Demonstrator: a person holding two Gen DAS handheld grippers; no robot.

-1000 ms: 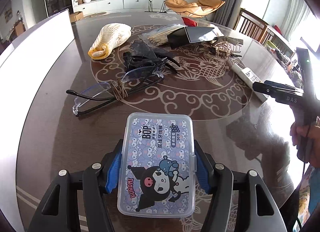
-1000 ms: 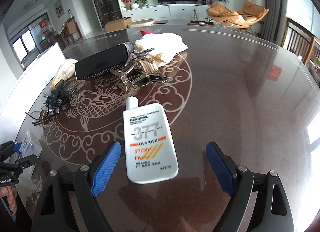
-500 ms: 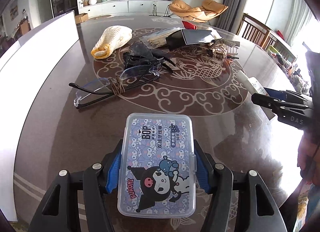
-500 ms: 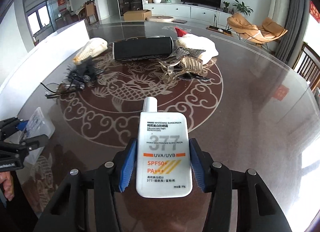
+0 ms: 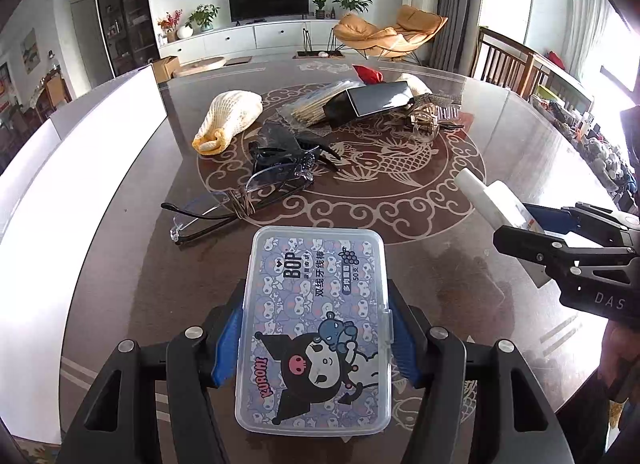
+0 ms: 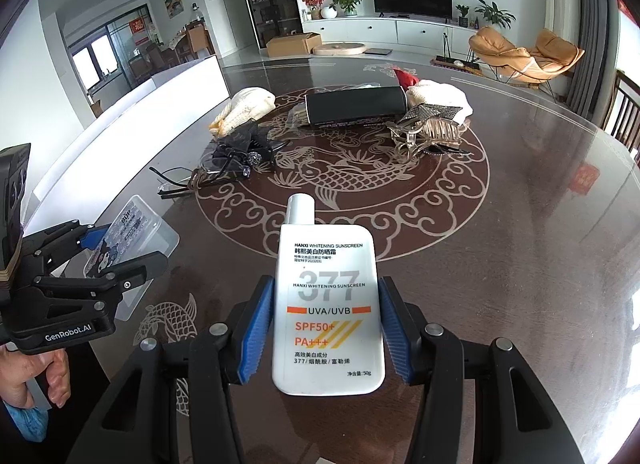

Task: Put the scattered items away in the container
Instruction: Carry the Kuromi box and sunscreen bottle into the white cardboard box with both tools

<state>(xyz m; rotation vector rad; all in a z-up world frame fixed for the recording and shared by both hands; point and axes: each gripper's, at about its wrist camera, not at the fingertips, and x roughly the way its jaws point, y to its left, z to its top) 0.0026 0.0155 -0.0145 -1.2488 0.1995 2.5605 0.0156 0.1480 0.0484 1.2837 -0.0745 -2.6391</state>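
Two grippers clamp light, slick plastics: left gripper point(image 5: 316, 338) squeezes the floss box point(image 5: 316, 328); right gripper point(image 6: 326, 334) pinches the sunscreen tube point(image 6: 328, 304) mid-body, likely slippery.

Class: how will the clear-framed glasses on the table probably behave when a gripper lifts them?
The glasses look thin-framed, so probably light and fragile. Their temples are splayed open, so they may swing or snag the black hair accessory touching them. Smooth lenses could slip between pads.

Container point(image 5: 60, 168) cropped by left edge
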